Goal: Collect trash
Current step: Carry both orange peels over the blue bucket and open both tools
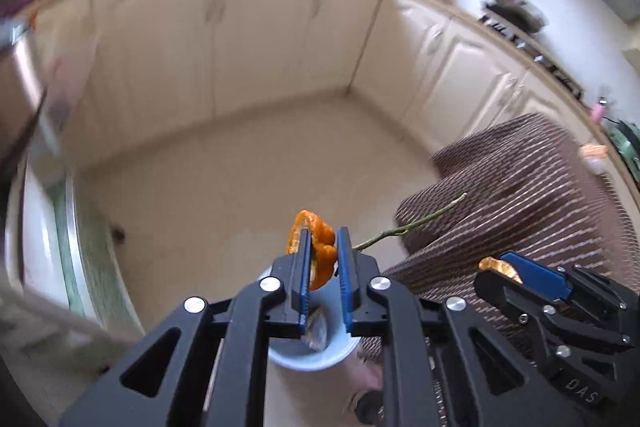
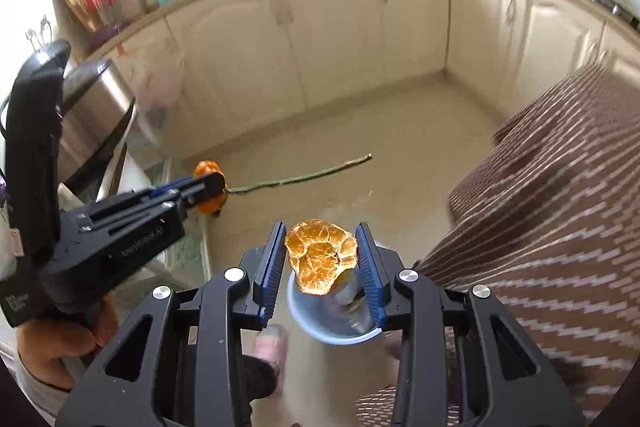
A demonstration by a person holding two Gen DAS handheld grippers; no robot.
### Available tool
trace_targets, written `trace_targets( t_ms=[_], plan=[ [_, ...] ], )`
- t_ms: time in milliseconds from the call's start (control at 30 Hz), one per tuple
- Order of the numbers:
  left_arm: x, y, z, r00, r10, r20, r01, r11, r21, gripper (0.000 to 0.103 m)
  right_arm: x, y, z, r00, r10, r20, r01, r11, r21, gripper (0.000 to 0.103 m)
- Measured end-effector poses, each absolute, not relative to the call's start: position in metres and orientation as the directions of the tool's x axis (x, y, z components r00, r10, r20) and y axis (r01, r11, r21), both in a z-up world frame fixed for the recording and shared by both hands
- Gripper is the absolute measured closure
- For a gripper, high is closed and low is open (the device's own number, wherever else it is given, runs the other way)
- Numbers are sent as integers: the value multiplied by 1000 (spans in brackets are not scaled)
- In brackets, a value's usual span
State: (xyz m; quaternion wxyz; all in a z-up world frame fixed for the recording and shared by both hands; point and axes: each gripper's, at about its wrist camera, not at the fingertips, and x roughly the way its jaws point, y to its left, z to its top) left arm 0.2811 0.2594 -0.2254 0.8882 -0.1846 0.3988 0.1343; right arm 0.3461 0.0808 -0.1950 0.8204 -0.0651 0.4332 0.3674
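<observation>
My left gripper (image 1: 323, 243) is shut on a curled orange peel (image 1: 320, 247) together with a thin green stem (image 1: 412, 225) that sticks out to the right. It shows from the side in the right wrist view (image 2: 208, 189), the stem (image 2: 304, 177) trailing right. My right gripper (image 2: 320, 247) is shut on a flat piece of orange peel (image 2: 320, 257); it shows at the lower right of the left wrist view (image 1: 500, 269). Both are held in the air over a small pale blue bin (image 2: 332, 327) on the floor, with some trash inside it (image 1: 316, 331).
A table with a brown striped cloth (image 2: 560, 227) stands to the right. A steel pedal bin (image 2: 92, 115) and an appliance door are on the left. Cream kitchen cabinets (image 2: 340, 35) run along the back and right. A slippered foot (image 2: 272, 347) stands beside the blue bin.
</observation>
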Motion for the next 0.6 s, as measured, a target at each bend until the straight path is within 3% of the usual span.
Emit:
trace_targets(
  t_ms=[267,500,600],
  plan=[
    [297,267,-305,544,24,-839,-436,862,-258,91,366,102,-263,328,447,-832,-609,773,175,69],
    [330,269,-339,506,-65,-860,-453,829,-329,91,379,103,-289,327,417,-848,-581,796,168,69],
    [334,270,-343,512,-128,-850,-458,796,-396,85,382,103,-293,326,409,-853,-575,802,165,69]
  ],
)
